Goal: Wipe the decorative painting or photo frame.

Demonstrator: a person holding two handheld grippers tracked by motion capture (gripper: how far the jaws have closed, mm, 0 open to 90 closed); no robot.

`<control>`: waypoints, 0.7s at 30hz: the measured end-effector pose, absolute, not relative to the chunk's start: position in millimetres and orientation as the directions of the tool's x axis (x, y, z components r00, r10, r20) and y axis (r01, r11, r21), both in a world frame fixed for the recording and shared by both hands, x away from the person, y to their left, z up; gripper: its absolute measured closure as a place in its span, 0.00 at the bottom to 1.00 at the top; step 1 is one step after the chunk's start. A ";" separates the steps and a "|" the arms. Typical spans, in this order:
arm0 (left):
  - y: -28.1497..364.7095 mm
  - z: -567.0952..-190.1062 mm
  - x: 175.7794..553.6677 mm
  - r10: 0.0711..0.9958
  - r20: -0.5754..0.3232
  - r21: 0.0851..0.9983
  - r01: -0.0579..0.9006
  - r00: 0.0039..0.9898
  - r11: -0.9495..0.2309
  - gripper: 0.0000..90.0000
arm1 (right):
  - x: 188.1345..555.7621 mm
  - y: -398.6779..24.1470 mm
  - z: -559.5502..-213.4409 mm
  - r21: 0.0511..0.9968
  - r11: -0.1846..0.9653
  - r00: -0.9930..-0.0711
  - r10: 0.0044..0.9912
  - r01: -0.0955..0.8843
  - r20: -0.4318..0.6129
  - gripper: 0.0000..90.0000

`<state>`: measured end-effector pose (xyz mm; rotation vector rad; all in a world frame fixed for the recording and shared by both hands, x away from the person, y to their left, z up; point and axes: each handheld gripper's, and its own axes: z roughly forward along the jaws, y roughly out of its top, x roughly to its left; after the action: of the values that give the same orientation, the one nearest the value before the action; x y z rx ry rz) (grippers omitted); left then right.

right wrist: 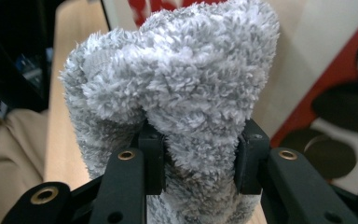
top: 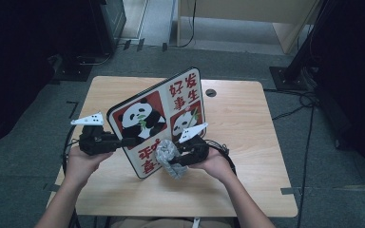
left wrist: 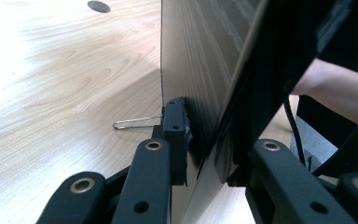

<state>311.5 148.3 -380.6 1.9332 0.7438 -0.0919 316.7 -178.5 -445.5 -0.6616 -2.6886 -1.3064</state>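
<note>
Panda board (top: 159, 118) held tilted, edge pinched by left gripper (top: 123, 141); right gripper (top: 175, 159) clamps grey cloth (top: 167, 153) against it.

Grey cloth (top: 167, 153) hides panda board's (top: 158, 118) lower corner; right tongs (top: 183, 154) partly behind cloth.

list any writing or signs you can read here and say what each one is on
"好", "发", "事", "生": red characters in the cream upper right square of the rounded panda-print board, readable in the high view.
White characters in the red lower square of that board: partly hidden by the fluffy grey cloth, too unclear to read.
Red marks on the board in the right gripper view: cut off, unreadable.
No writing can be made out on the light wooden table.
</note>
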 end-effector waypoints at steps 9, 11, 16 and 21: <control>148.2 -380.7 311.8 0.457 -0.379 0.794 0.536 0.805 -0.286 0.84 | 318.9 -168.0 -382.5 0.797 0.492 -0.925 0.318 0.350 0.210 0.70; 148.2 -380.6 311.8 0.457 -0.378 0.794 0.536 0.805 -0.288 0.85 | 321.0 -163.6 -364.6 0.808 0.491 -0.931 0.315 0.325 0.183 0.70; 148.2 -380.7 311.8 0.456 -0.380 0.794 0.536 0.805 -0.286 0.84 | 329.1 -152.6 -319.1 0.834 0.486 -0.944 0.307 0.260 0.116 0.70; 148.3 -380.8 312.0 0.455 -0.381 0.794 0.537 0.805 -0.285 0.84 | 335.9 -142.3 -284.7 0.839 0.503 -0.950 0.308 0.207 0.049 0.70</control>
<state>312.0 148.3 -380.8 1.9261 0.7460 -0.0962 335.9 -142.3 -284.7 -0.4842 -2.8147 -1.5470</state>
